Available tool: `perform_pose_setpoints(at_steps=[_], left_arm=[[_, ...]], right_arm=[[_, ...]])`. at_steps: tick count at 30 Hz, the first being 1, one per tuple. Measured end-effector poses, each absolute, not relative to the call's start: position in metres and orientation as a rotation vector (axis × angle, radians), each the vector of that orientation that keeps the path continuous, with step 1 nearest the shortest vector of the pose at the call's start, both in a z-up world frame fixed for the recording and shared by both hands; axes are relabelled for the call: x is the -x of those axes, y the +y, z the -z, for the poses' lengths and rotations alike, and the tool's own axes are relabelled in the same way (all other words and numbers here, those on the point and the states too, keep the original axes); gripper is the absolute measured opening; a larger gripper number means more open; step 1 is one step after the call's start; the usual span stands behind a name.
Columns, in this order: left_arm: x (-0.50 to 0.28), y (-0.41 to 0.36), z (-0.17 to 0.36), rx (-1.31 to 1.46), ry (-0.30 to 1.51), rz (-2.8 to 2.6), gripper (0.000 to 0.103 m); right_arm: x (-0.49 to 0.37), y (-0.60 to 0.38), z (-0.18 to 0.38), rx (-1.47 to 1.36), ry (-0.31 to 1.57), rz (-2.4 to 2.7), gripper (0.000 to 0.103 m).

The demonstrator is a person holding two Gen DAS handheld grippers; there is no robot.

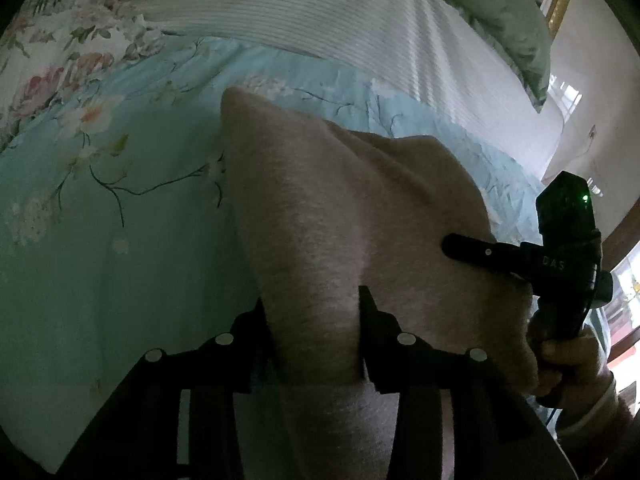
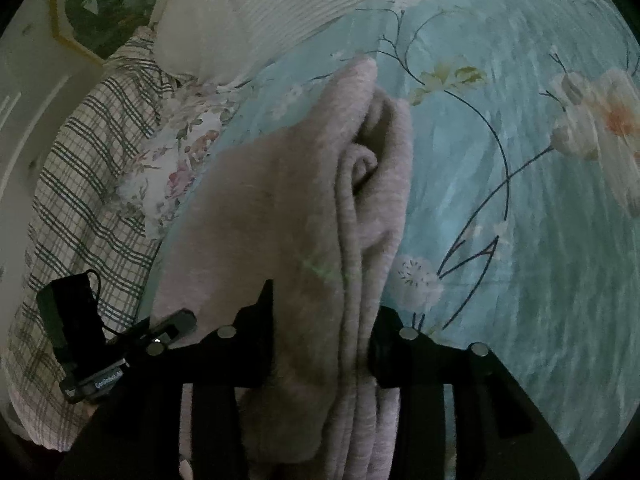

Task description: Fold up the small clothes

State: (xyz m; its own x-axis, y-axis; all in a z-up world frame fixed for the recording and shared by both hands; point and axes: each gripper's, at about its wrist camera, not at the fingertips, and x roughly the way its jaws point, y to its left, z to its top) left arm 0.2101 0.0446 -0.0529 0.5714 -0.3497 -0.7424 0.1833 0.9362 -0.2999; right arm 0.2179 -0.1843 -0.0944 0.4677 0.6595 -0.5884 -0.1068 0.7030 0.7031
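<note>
Between the fingers of the left hand-held gripper [image 1: 316, 344]: pinkish-grey garment [image 1: 320, 216], bunched, filling the gap; pads touch the cloth on both sides. Whether they press cannot be told.

Between the fingers of the right hand-held gripper [image 2: 320, 340]: same garment [image 2: 288, 208], several folded layers, edges rolled, fingers against it on both sides.

Beyond both grippers: bed sheet [image 1: 100, 220], teal with flowers, the garment raised above it.

Far ahead of the left gripper: white ribbed cover [image 1: 300, 12].

Left of the right gripper: checked cloth [image 2: 80, 200], floral pillow [image 2: 180, 160].

Right of the left gripper: a person's hand [image 1: 572, 364] on the other gripper's handle.
</note>
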Motion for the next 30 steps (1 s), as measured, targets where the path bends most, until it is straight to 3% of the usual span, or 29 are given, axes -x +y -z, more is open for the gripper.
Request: perform_pose_setpoints(at_steps=[4, 18, 27, 29, 30], left_arm=[[-0.206, 0.047, 0.053, 0.197, 0.937, 0.294, 0.052], [-0.105, 0.073, 0.036, 0.108, 0.916, 0.241, 0.057], [-0.064, 0.056, 0.06, 0.073, 0.955, 0.284, 0.058], [-0.067, 0.051, 0.061, 0.057, 0.939, 0.266, 0.058], [-0.07, 0.048, 0.061, 0.049, 0.935, 0.254, 0.058]], right_arm=[[-0.214, -0.188, 0.093, -0.65, 0.982, -0.488, 0.048], [-0.112, -0.199, 0.044, -0.586, 0.89, -0.477, 0.049], [-0.097, -0.173, 0.061, -0.522, 0.961, -0.505, 0.048], [-0.099, -0.173, 0.061, -0.542, 0.955, -0.514, 0.045], [-0.1, -0.173, 0.061, -0.554, 0.957, -0.521, 0.027]])
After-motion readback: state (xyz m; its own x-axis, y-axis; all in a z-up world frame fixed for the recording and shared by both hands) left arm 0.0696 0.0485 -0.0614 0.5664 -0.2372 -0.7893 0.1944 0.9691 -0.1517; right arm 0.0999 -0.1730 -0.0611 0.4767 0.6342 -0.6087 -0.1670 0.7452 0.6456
